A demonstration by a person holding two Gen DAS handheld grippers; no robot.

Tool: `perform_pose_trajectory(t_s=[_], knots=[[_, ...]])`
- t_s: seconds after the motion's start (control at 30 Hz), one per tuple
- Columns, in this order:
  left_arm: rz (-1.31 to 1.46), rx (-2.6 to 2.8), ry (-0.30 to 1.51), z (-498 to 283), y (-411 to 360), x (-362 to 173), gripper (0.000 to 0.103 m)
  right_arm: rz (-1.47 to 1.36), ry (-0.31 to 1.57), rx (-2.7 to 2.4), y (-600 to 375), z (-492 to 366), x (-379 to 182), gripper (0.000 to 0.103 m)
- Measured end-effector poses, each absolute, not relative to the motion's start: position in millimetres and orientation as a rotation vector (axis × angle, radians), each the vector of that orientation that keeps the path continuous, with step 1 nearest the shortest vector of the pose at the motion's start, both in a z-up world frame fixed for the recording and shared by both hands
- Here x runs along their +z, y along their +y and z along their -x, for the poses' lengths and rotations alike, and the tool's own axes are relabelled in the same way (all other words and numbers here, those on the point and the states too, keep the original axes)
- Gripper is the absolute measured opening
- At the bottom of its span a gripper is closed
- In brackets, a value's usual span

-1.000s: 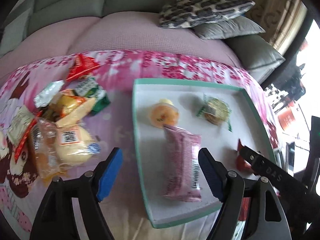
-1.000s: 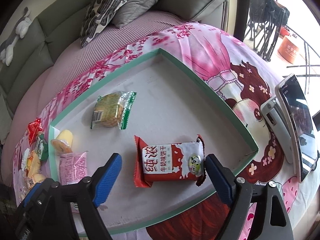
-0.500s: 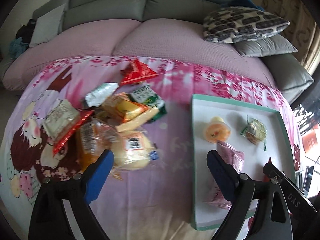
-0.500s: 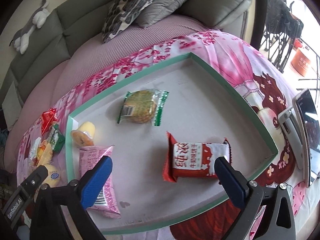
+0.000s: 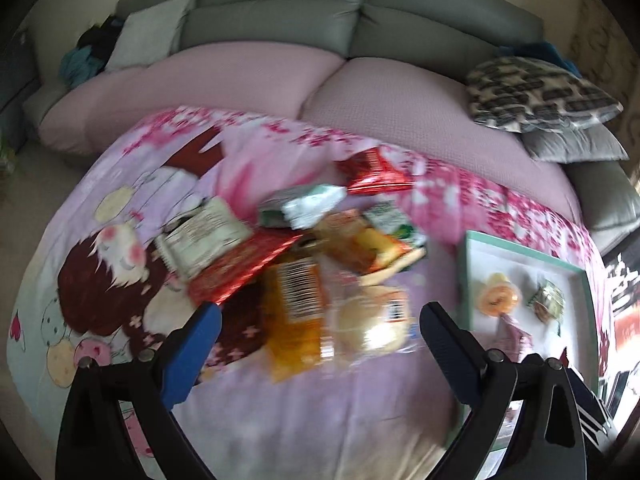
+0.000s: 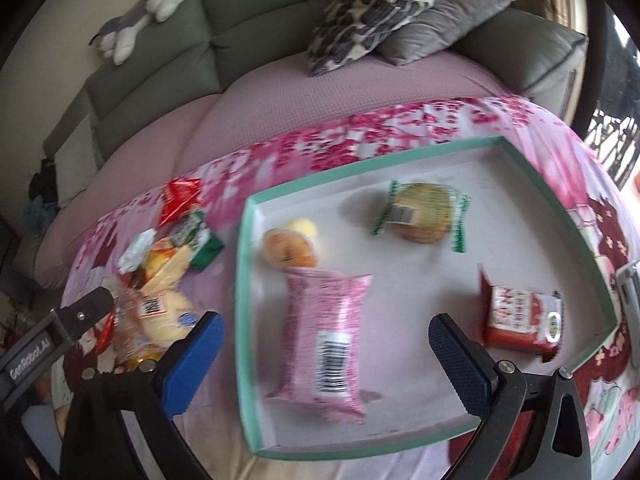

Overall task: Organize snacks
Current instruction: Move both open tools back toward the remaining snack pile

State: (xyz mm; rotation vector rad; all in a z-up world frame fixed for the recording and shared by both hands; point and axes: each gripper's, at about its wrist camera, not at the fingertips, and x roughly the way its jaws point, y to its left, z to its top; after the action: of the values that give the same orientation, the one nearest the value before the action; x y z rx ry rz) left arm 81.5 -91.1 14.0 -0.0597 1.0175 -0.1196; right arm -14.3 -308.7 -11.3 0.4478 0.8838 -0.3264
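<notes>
While four snacks already lie in the green-rimmed tray, the greater part of the job looks undone; inside it are a pink packet at the near left, a small orange jelly cup just beyond it, a green-edged biscuit packet toward the far side, and a red packet at the near right corner; a loose heap of snacks lies to the left of the tray, well outside it, with a red wrapper at its far edge and a clear-wrapped bun and an orange packet at its near edge. The left tongs hang over the near edge of that heap with jaws opening and nothing pressed between the blue pads, though the bun and orange packet show in the gap below; the right tongs hang over the tray, spread wide and empty, the pink packet lying beneath them untouched. I judge the heap to be the next source, roughly a third of the sorting being done. Everything rests on a bench covered by a pink cartoon-print cloth; behind it runs a grey sofa with pink seat covers, patterned and grey cushions at the right, and a plush toy on the backrest; bright daylight enters at the far right.
</notes>
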Motion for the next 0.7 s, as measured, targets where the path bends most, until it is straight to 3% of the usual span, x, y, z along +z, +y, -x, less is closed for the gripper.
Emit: perform_pose_trajectory(t_s=[0.4, 0.7], knots=[[0.212, 0.065, 1.077, -102.6, 12.2, 0.7, 0.099, -0.339, 0.894, -0.199, -247.9, -10.2, -13.9, 0.103], [0.246, 0.110, 1.128, -120.7, 37.0, -16.7, 0.099, -0.346, 0.892, -0.080, -218.6, -30.9, -18.9, 0.103]])
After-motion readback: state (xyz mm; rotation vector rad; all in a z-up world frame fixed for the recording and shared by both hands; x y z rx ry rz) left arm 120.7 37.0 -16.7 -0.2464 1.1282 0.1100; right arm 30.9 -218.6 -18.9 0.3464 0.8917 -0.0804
